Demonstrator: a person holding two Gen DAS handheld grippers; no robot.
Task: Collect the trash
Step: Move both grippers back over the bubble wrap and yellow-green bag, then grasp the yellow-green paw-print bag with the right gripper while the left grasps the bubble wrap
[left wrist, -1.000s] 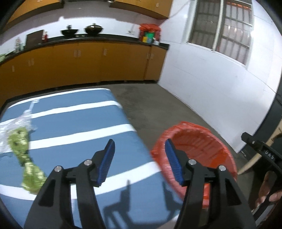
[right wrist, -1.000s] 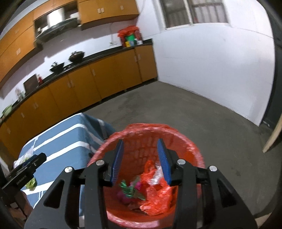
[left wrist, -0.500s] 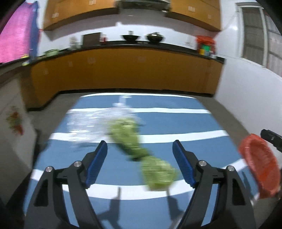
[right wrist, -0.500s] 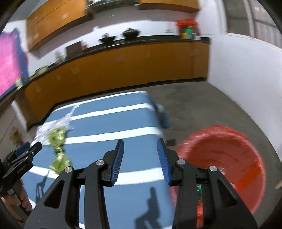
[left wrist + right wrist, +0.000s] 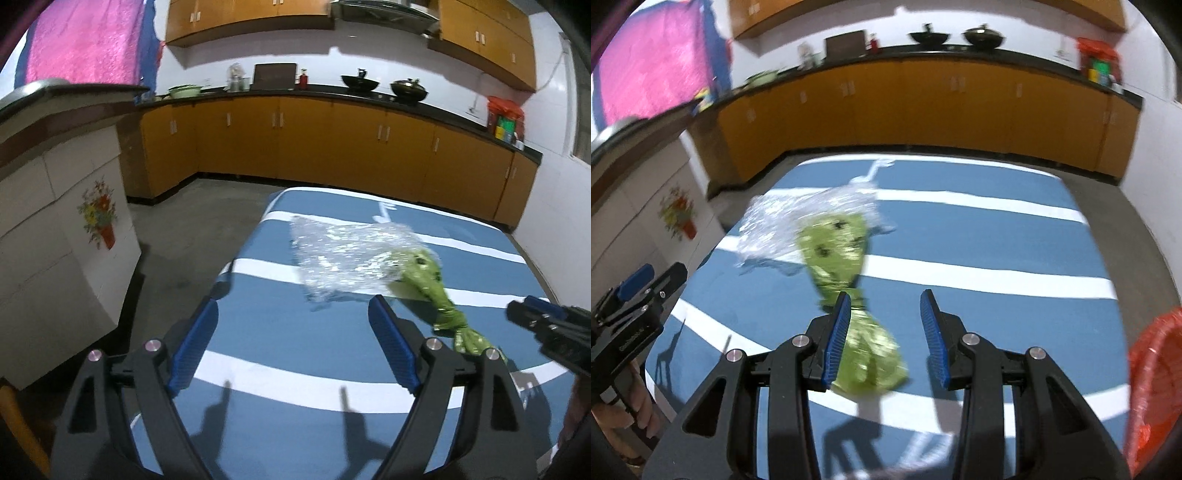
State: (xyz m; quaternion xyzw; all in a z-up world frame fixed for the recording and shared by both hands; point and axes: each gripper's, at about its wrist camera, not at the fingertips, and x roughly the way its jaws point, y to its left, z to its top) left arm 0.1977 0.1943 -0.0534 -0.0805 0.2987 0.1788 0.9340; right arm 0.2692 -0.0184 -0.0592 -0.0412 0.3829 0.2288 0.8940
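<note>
A twisted green wrapper [image 5: 424, 273] [image 5: 834, 243] lies on the blue table with white stripes [image 5: 258, 332] [image 5: 997, 251], partly on top of a crumpled clear plastic bag [image 5: 343, 254] [image 5: 775, 225]. My left gripper [image 5: 293, 314] hovers over the table's left part, just short of the bag. Its jaws are opening and nothing is between them. My right gripper [image 5: 885, 299] stands open above the wrapper's near end, which shows between its fingers without the pads pressing it. The red-lined bin [image 5: 1152, 369] sits at the table's right.
A white cabinet with a flower sticker [image 5: 66, 229] stands left of the table. Orange cabinets under a dark counter [image 5: 332, 140] with pans run along the back wall. Grey floor lies between the table and the cabinets. A hand [image 5: 635, 410] holds the left gripper.
Both grippers swung left from the red bin to the table, and now face the green wrapper and clear bag. The left jaws spread wider; the right jaws kept their gap.
</note>
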